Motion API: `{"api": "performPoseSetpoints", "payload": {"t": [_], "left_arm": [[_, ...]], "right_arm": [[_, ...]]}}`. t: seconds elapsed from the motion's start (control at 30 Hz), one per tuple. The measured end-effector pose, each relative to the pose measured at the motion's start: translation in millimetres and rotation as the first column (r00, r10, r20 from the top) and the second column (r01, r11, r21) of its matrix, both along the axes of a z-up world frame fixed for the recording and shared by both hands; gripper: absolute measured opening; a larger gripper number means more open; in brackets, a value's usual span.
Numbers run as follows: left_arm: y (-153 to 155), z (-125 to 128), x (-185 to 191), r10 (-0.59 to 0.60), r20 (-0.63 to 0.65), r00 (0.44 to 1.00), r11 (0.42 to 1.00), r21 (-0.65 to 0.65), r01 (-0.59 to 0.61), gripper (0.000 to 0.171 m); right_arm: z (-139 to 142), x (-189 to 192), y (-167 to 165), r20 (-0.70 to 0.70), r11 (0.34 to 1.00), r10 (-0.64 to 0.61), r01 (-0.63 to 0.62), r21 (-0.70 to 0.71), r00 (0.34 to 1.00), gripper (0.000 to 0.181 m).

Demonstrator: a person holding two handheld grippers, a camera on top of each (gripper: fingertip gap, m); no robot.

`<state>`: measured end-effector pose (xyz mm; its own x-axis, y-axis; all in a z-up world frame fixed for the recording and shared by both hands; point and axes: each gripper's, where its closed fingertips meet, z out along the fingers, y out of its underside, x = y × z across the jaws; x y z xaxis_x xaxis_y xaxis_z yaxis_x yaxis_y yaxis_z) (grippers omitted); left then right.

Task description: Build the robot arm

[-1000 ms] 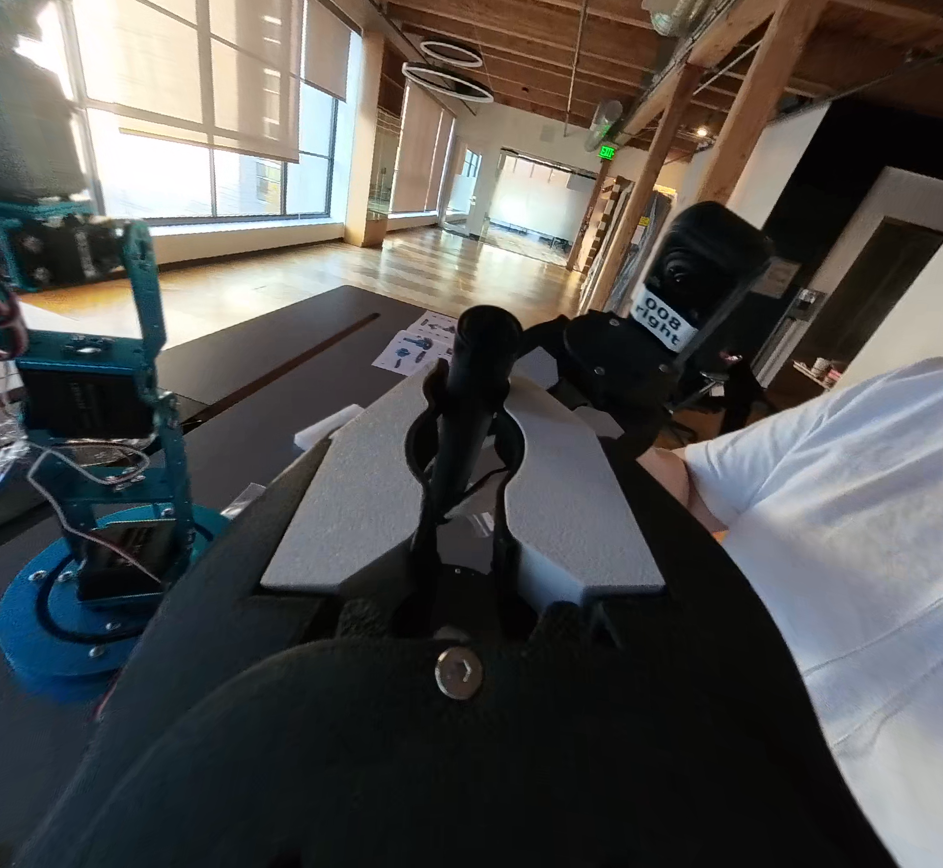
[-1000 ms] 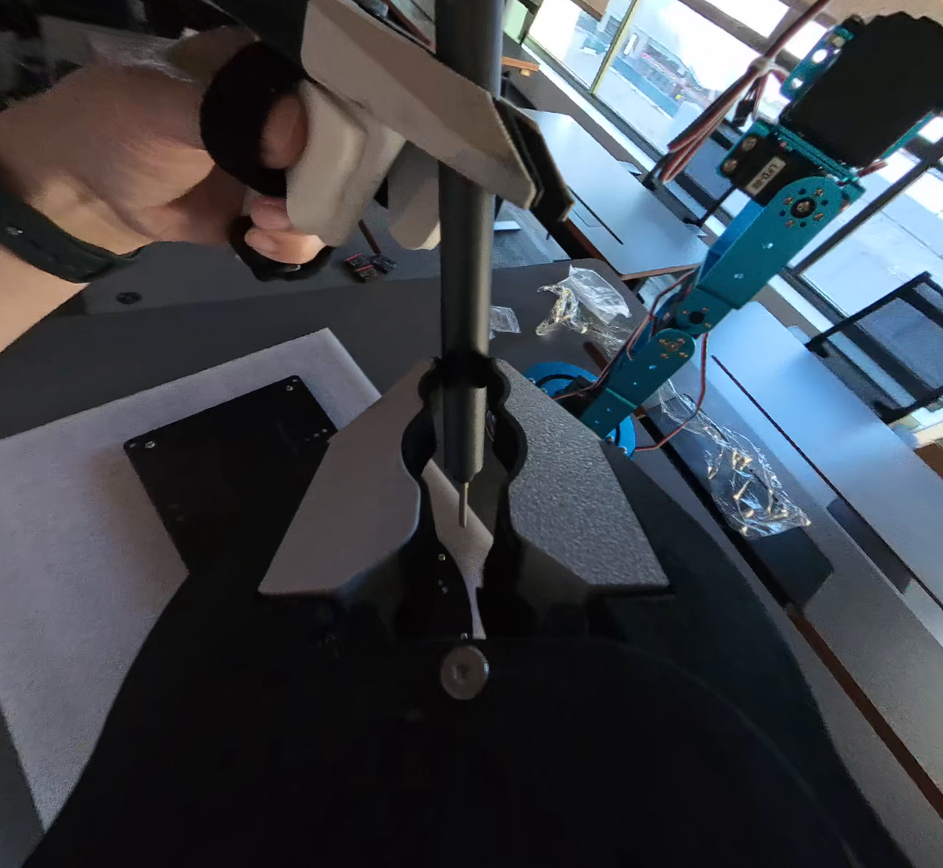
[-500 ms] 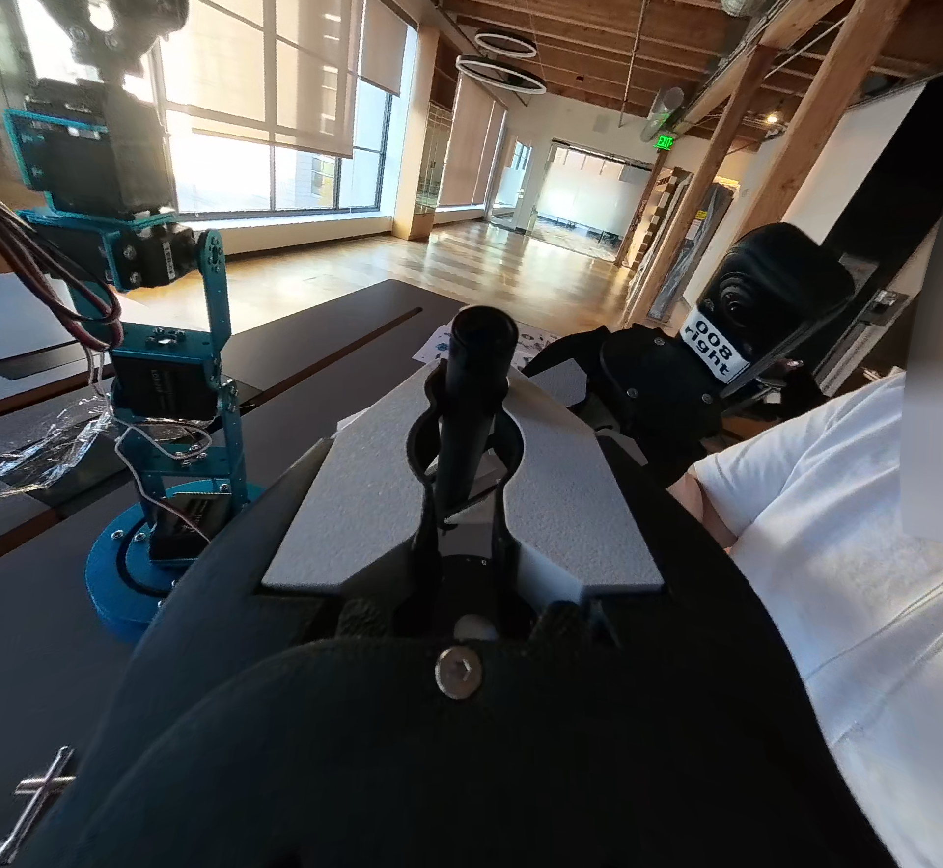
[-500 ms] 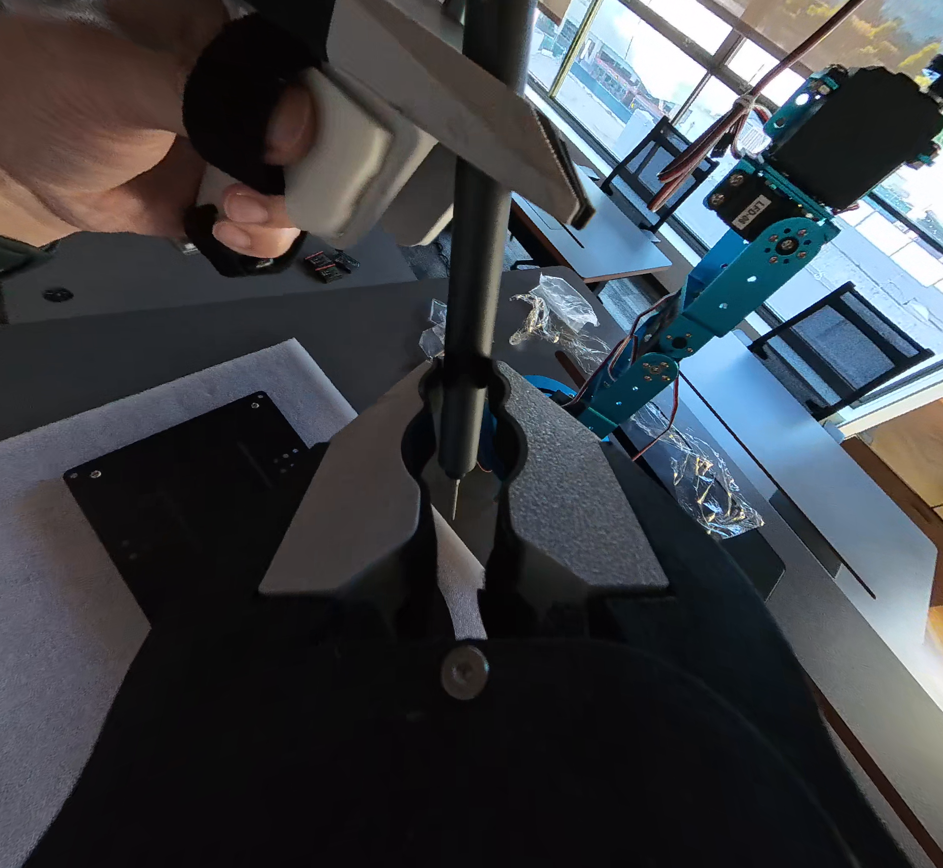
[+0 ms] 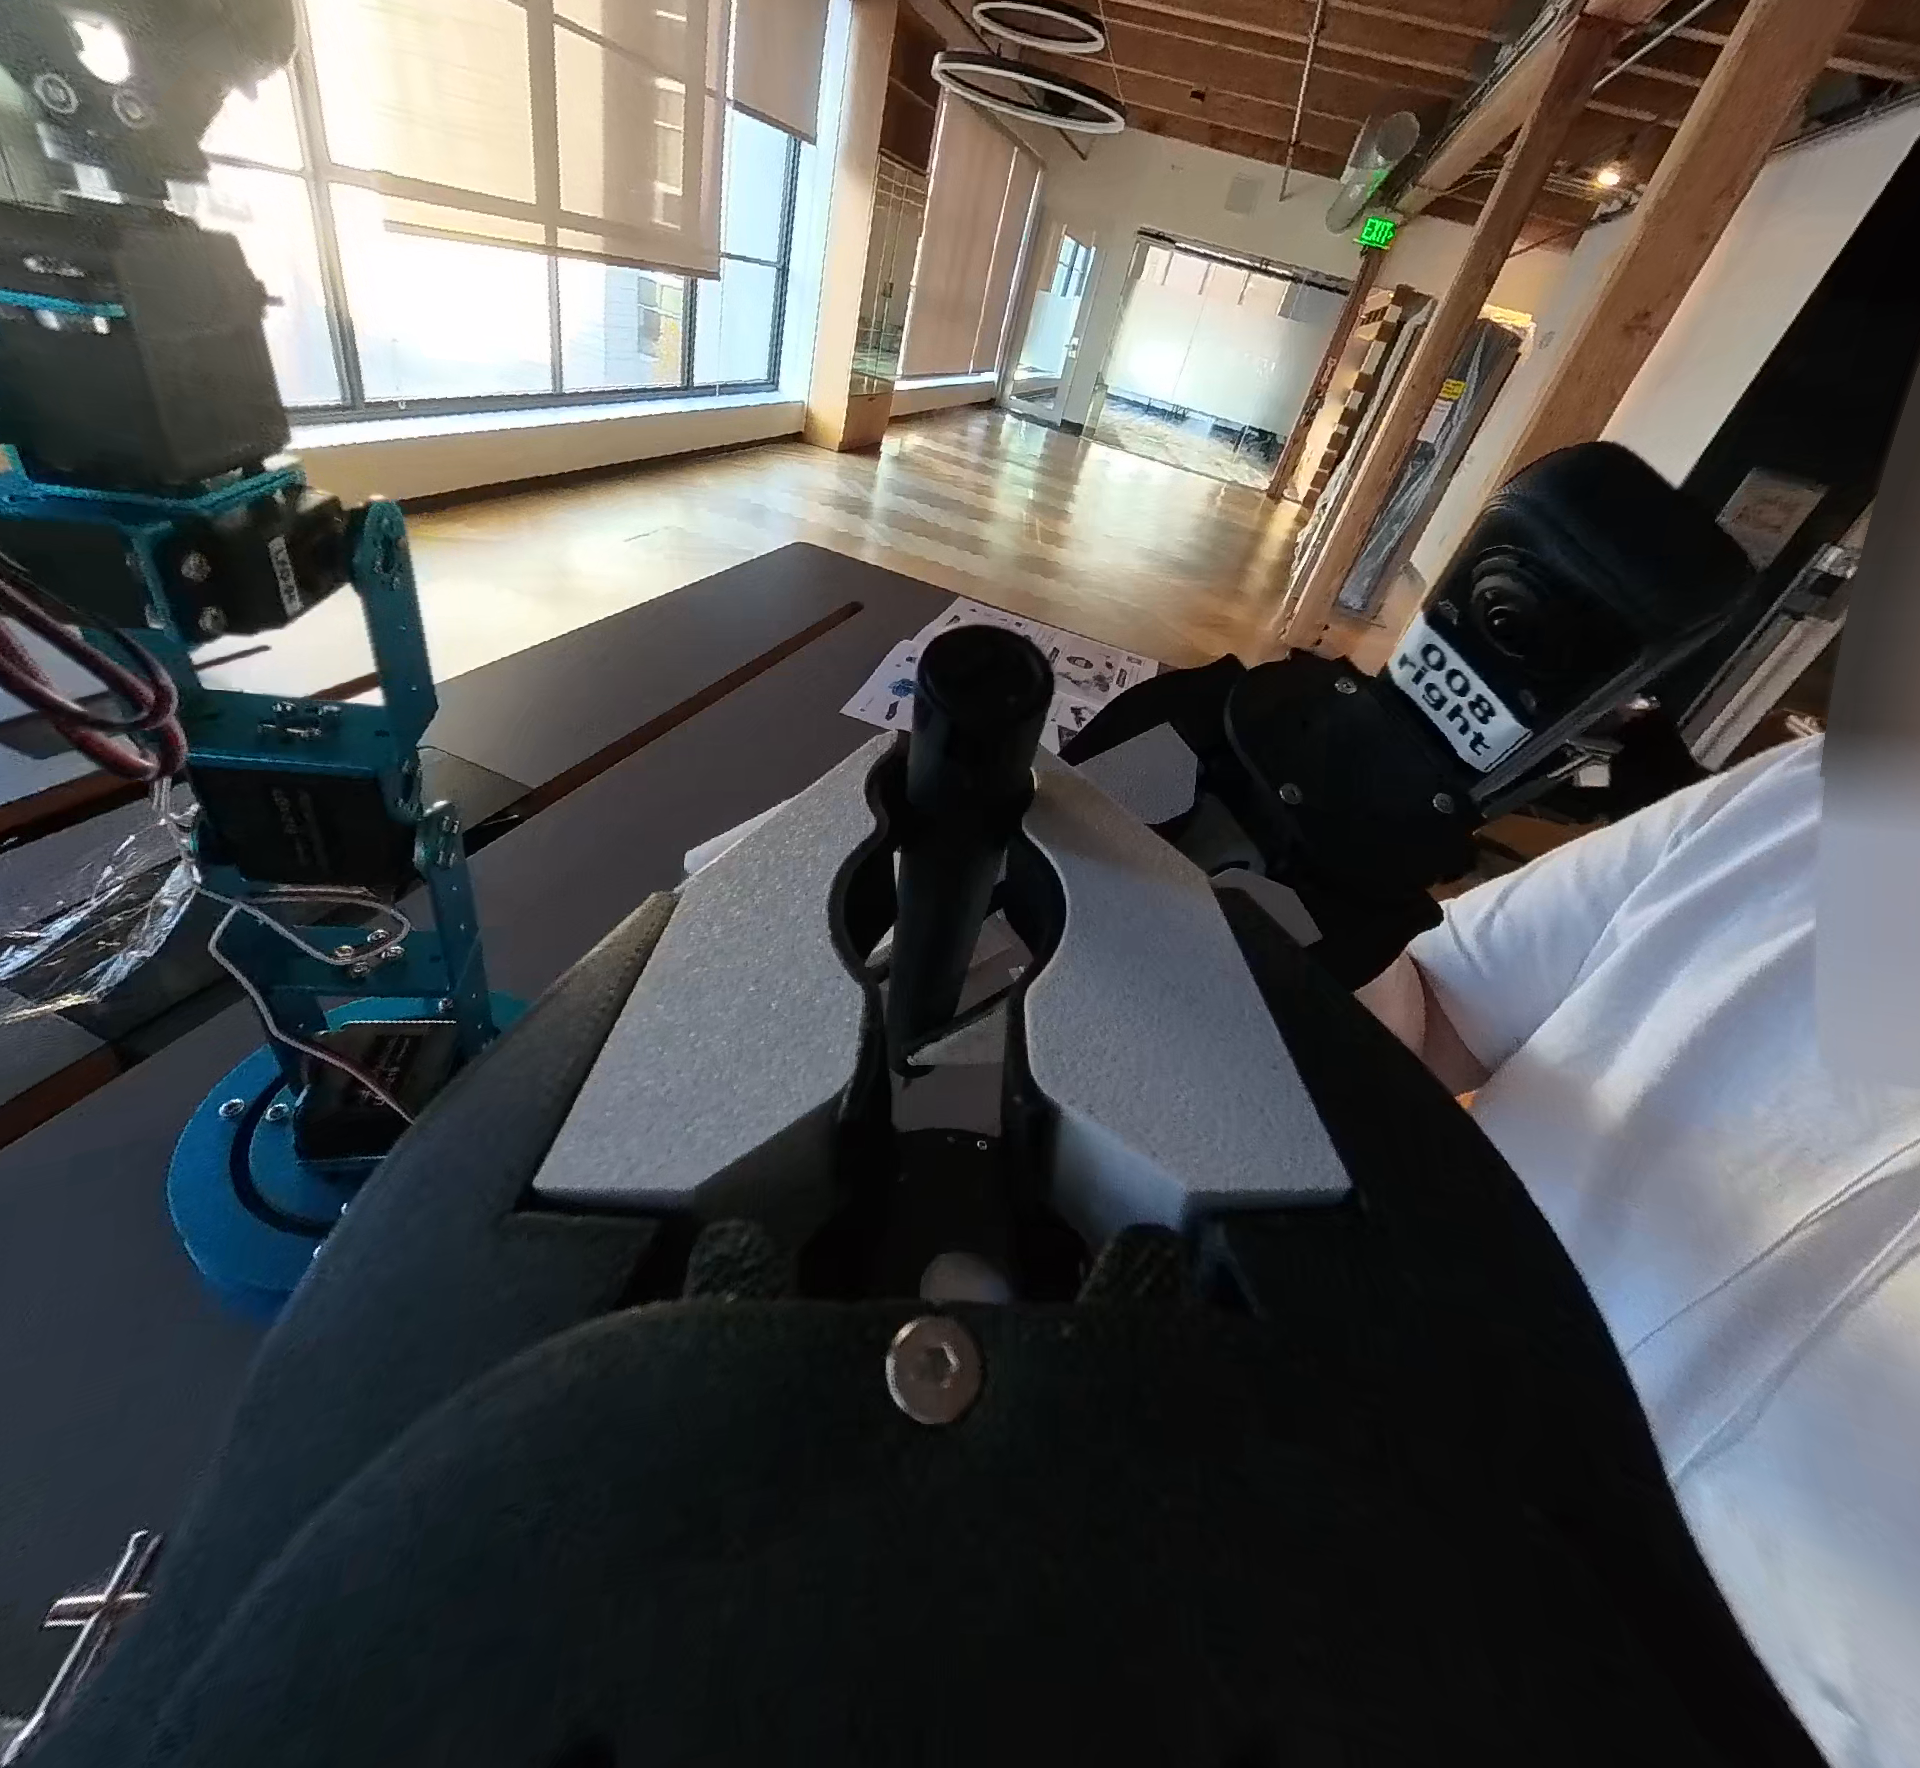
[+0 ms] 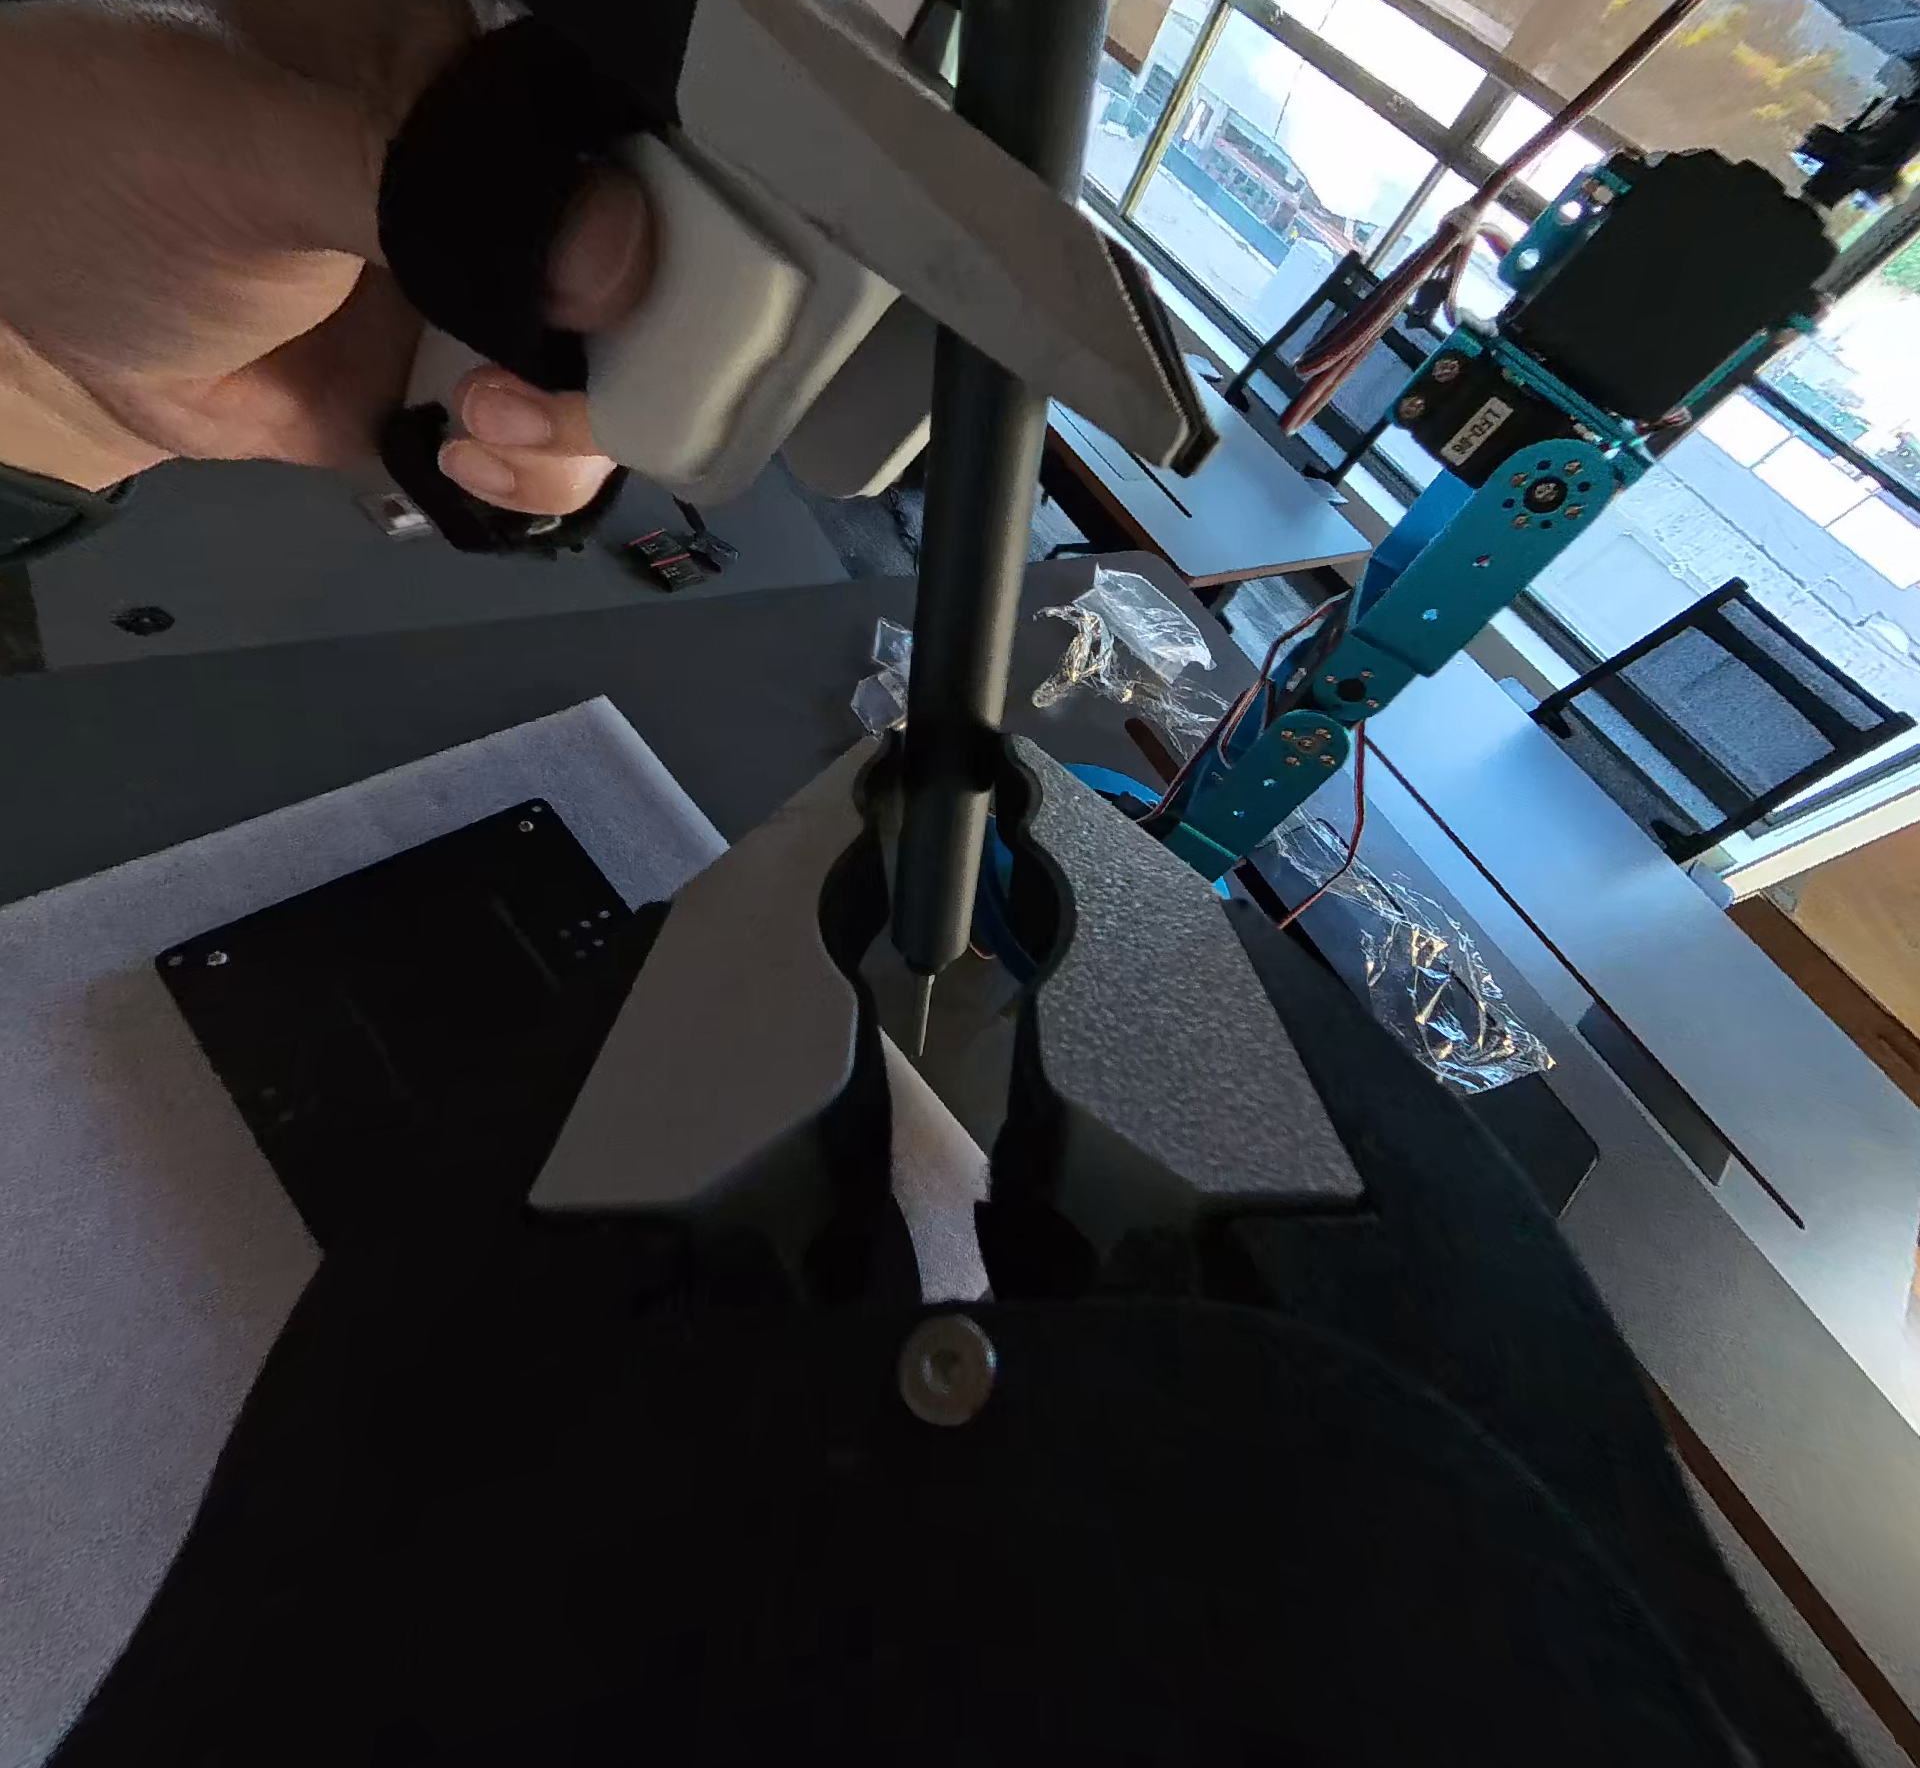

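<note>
A dark grey precision screwdriver (image 6: 987, 471) stands nearly upright, thin tip (image 6: 922, 1012) pointing down. My right gripper (image 6: 940, 768) is shut on its lower shaft, just above the tip. My left gripper (image 5: 951, 783) is shut on the same screwdriver (image 5: 961, 845) near its upper end. In the right wrist view the left gripper (image 6: 883, 191) crosses above, held by a hand (image 6: 187, 212). The right gripper (image 5: 1340, 783) shows behind in the left wrist view. Below the tip lies a black perforated plate (image 6: 395, 970) on a white foam sheet (image 6: 104, 1147).
A small blue servo robot arm (image 5: 312, 783) stands on a round blue base on the dark table (image 5: 582, 742), also in the right wrist view (image 6: 1455, 575). Crumpled clear plastic bags (image 6: 1434, 991) lie near it. A printed sheet (image 5: 1070, 669) lies farther back. A white sleeve (image 5: 1662, 1095) is at right.
Both grippers kept their hold on the screwdriver while moving together. The blue robot arm has come closer and larger in both views, and the black plate has shifted left under the right gripper.
</note>
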<state>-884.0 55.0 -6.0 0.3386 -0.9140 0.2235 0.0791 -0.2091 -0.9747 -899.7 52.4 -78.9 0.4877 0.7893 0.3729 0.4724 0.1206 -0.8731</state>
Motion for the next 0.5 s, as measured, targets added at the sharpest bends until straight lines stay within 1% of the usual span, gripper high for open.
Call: {"api": "performPoseSetpoints", "payload": {"t": [0.37, 0.5], "left_arm": [[-2.6, 4.9, 5.8, 0.009, -0.102, 0.995, 1.000, -0.007, -0.009, 0.012], [-1.4, 9.0, 9.2, -0.010, -0.129, 0.992, 1.000, -0.015, 0.008, 0.012]], "right_arm": [[7.1, -0.7, -2.3, -0.041, 1.000, 0.013, -0.013, 0.005, 0.999, 0.015], [13.4, 0.0, 2.1, -0.060, 0.999, -0.006, 0.008, 0.031, 0.998, 0.015]]}}
